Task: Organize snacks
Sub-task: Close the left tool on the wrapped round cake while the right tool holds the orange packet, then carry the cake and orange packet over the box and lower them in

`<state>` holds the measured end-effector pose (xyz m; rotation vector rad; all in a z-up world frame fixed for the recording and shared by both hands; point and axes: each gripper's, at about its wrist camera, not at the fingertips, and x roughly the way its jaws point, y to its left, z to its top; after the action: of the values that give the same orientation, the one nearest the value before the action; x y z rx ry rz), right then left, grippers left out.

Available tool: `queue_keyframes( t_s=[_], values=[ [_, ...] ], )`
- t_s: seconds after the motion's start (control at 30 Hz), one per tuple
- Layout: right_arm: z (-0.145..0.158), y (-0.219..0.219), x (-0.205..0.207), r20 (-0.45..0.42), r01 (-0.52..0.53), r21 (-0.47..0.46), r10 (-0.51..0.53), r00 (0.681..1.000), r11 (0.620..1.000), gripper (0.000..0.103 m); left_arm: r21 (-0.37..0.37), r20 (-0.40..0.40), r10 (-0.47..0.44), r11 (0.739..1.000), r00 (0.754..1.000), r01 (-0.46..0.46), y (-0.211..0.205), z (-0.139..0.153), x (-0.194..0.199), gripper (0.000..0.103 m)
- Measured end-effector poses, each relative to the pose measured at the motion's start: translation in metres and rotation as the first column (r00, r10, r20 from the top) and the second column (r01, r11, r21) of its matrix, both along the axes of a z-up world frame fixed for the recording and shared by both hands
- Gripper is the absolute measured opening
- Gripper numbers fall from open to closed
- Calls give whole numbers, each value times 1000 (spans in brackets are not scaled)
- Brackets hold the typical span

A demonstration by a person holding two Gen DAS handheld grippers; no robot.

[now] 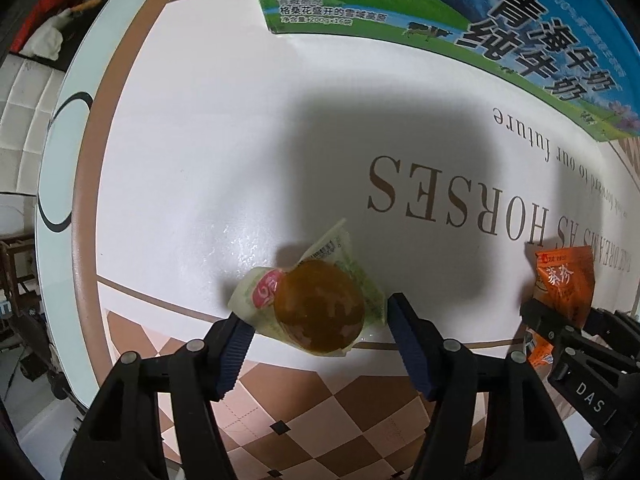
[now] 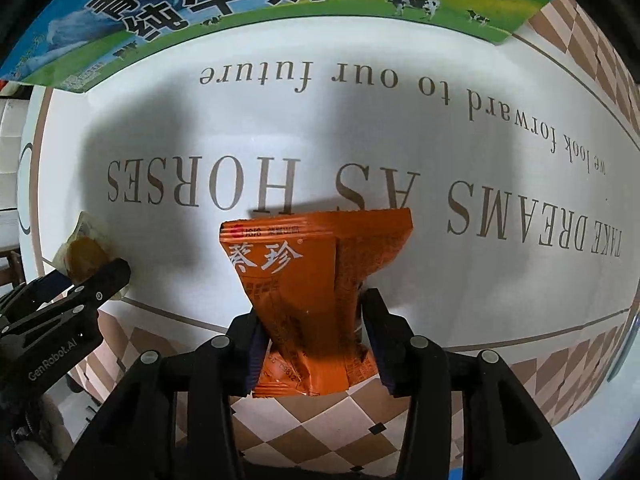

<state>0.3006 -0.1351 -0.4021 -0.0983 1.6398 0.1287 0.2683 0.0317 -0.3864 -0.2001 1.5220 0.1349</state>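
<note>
Item 1: round pastry (image 1: pixel 318 306) in a clear and pale green wrapper. It sits between the fingers of the left gripper (image 1: pixel 320 316), above the white tabletop (image 1: pixel 192 184). The wrapper's long axis runs from lower left to upper right in the left wrist view, one crimped end pointing away toward the milk carton (image 1: pixel 440 4). The left finger pad touches the wrapper; the right pad is just beside it, and whether it touches cannot be told. The jaws stand wide, roughly the wrapper's width.

Item 2: orange snack packet (image 2: pixel 316 300) with white characters. Its long axis runs along the fingers of the right gripper (image 2: pixel 314 328), the sealed top edge pointing forward toward the printed lettering (image 2: pixel 280 188). Both pads press its lower half, and the jaws are closed on it.

Pose: both grippers are held low over the near, checkered border (image 2: pixel 320 420) of the tabletop, side by side, fingers aimed toward the carton at the far edge. The packet's shadow falls on the white surface beneath it.
</note>
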Motion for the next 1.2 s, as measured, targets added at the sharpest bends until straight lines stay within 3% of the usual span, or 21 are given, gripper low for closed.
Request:
queue_keyframes(
  t_s=[0.2,0.27,0.43,0.57,0.6,0.7,0.9,1.03,1.2],
  values=[
    [2,18,-14,41,-43,-32,44,998,999,43,13,38,-3,1000,999,3,-12,11,-15,56],
    [3,21,-20,47,-39,-22,40,998,999,41,-3,46,-8,1000,999,8,-14,17,-18,51],
    [13,22,-28,63,-41,17,40,997,999,37,-27,62,-19,999,998,21,-24,26,-24,50],
    [28,21,-29,75,-37,53,33,997,998,37,-71,58,3,997,998,1,-27,29,-27,49],
    [31,21,-29,78,-37,60,33,996,998,37,-84,60,10,996,998,-5,-25,29,-29,43],
    [43,22,-31,92,-40,86,32,995,996,37,-137,69,29,990,997,-20,-22,40,-33,44],
    [66,9,-31,114,-39,141,22,993,989,36,-175,97,48,984,994,-31,-16,63,-29,44],
    [101,-4,-9,124,-38,179,16,992,983,36,-220,144,63,975,988,-30,-11,93,-30,44],
    [138,-10,-10,173,-53,253,9,985,966,36,-257,254,48,966,966,19,-11,156,-13,44]
  ],
)
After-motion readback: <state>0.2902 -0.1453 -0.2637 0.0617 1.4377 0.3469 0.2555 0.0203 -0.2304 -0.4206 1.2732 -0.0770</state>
